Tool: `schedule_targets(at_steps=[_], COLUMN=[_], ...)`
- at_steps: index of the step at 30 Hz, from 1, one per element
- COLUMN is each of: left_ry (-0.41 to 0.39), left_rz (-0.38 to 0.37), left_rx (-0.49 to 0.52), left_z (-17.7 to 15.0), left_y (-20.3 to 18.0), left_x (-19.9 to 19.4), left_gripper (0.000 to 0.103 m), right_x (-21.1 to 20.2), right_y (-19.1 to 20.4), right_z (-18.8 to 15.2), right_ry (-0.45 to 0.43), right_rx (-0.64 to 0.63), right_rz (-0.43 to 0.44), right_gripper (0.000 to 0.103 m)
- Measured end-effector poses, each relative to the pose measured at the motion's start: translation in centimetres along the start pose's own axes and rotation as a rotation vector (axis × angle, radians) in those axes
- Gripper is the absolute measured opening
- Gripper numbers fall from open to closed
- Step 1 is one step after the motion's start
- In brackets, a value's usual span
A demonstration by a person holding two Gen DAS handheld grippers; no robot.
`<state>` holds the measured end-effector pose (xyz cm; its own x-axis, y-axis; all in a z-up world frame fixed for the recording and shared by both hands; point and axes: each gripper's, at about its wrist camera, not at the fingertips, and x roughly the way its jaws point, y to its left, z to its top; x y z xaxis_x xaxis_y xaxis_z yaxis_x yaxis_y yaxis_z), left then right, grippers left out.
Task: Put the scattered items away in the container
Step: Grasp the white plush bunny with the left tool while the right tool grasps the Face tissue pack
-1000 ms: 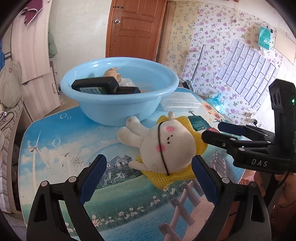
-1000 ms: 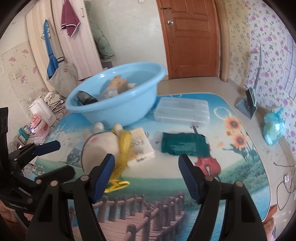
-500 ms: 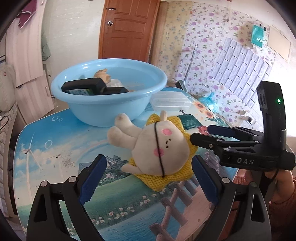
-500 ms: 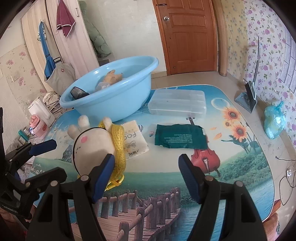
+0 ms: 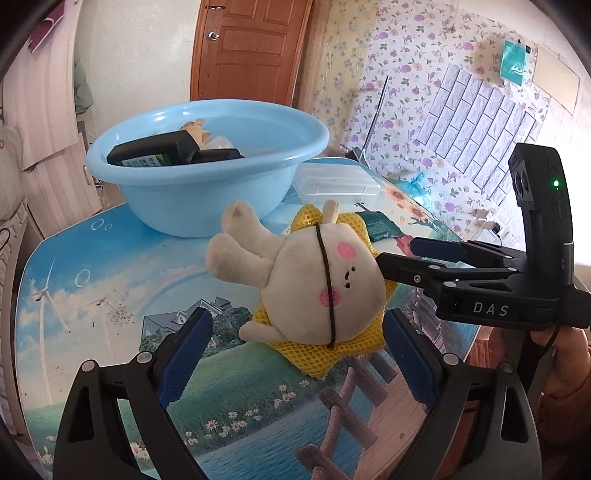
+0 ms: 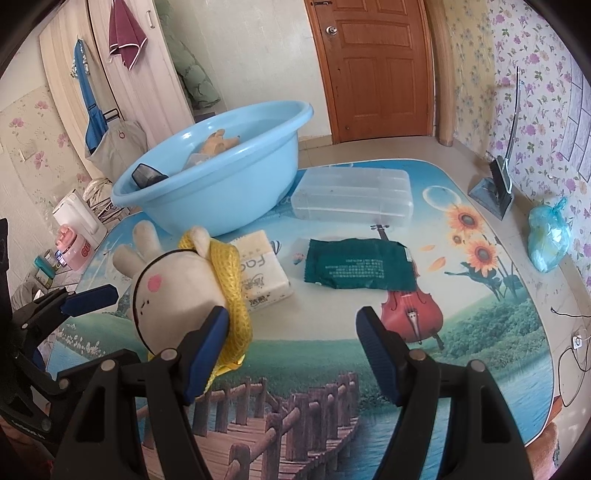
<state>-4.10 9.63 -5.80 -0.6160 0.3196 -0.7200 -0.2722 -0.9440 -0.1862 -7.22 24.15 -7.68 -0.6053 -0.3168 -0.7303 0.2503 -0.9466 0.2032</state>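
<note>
A brown panelled wooden door (image 6: 380,70) stands straight ahead of the grippers in a plain cream wall (image 6: 258,55). Off to the right runs wallpaper with purple flowers (image 6: 535,85), with a patch of grey brick-pattern panelling (image 5: 480,118) on it. To the left is a pale wooden wardrobe (image 6: 122,66) hung with a maroon towel (image 6: 127,33) and a blue cloth (image 6: 86,107). Beige floor tiles (image 6: 388,147) lie ahead, in bright daylight

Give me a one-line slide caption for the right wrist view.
Right gripper, fingers open, beside a plush rabbit on the table, with the blue basin behind.
</note>
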Motion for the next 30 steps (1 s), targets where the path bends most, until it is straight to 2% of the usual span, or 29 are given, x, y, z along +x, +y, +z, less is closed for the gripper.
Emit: schedule_targets(at_steps=[14,22,24,28,30], left_ry=[-0.015,0.001,0.013,0.043,0.036], left_rz=[-0.010,-0.041,-0.038,-0.052,-0.051], left_rx=[-0.030,0.048,0.070,0.070,0.072], left_z=[0.0,0.9,1.0,0.8,0.6], left_y=[1.1,-1.0,-1.5,-1.5,-1.1], left_x=[0.2,1.6,2.3,3.6,3.5], left_gripper=[0.093,0.093,0.098,0.098,0.078], right_x=[-0.3,-0.6,-0.5,-0.3,-0.2], right_y=[-0.6,-2.4,-2.7,-2.6,-2.5], right_z=[0.1,0.5,0.5,0.5,0.6], right_ry=[-0.012,-0.036,-0.030,-0.026,-0.027], right_rx=[0.002,0.056,0.062,0.049,0.040], right_rz=[0.001,-0.027,-0.029,-0.035,-0.037], right_gripper=[0.071,0.071,0.071,0.071,0.071])
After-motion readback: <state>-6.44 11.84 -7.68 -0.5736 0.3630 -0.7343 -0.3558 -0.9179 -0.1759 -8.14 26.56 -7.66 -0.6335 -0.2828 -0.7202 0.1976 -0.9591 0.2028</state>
